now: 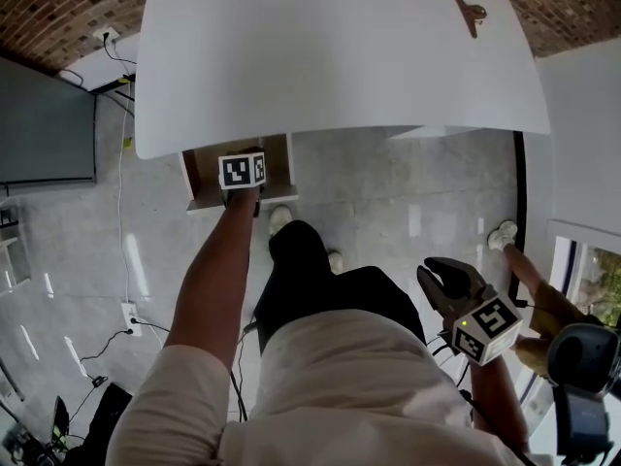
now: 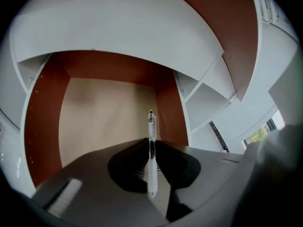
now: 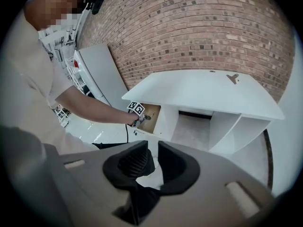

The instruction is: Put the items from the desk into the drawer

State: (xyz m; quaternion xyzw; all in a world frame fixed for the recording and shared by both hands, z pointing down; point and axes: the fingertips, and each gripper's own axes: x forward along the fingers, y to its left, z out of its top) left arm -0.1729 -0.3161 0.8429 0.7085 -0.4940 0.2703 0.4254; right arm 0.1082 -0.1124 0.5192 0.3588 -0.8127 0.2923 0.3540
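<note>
Right gripper [image 1: 448, 280] low at 4 o'clock, jaws slightly apart, empty; left gripper [image 2: 152, 146] at 11 o'clock, jaws clamped on pen [image 2: 151, 126] over open drawer [image 2: 104, 112]; clip [image 1: 470, 12] on table [image 1: 330, 56] at 1 o'clock.

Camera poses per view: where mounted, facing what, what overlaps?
Head view: on the head, steeply down at desk, open drawer; both arms, legs show.
Left gripper view: on left gripper, looking into the drawer; its jaws clamp a pen.
Right gripper view: on right gripper, held back, facing desk; its open jaws, person's left arm show.
Shared: the drawer, all three.
</note>
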